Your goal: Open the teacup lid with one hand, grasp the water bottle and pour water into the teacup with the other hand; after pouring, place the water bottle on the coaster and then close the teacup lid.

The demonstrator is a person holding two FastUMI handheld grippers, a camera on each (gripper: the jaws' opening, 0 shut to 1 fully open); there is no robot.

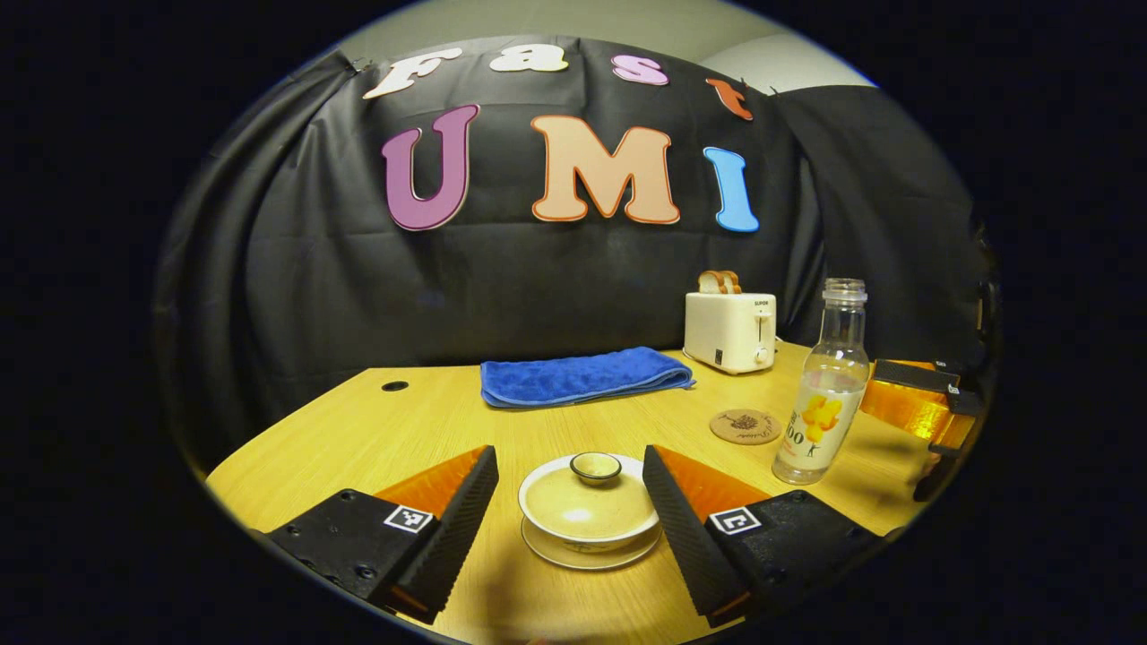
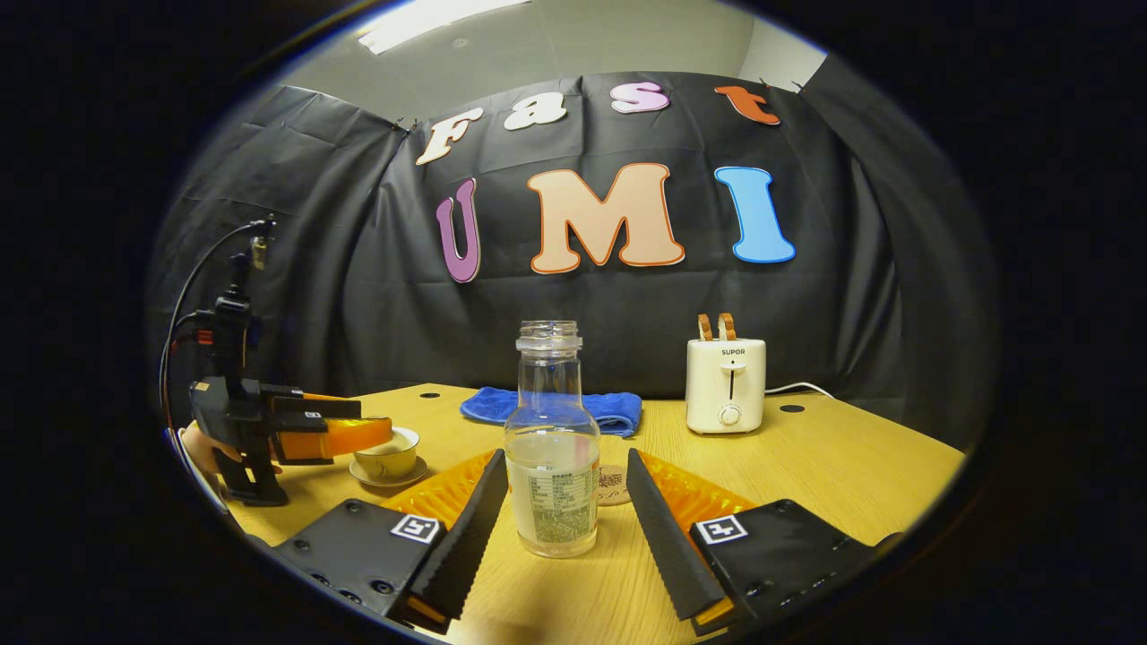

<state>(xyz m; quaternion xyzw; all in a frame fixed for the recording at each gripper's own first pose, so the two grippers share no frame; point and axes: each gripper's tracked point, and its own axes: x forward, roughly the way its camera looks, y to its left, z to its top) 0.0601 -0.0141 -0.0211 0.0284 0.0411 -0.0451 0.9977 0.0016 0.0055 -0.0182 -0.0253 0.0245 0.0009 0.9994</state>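
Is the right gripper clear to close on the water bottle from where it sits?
Probably yes. The right gripper is open with the water bottle upright between its fingers, and nothing sits between them; the coaster lies behind the bottle.

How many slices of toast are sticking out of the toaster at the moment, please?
2: both slices of toast stand side by side in the slots on top of the toaster, at the back of the table right of the blue towel.
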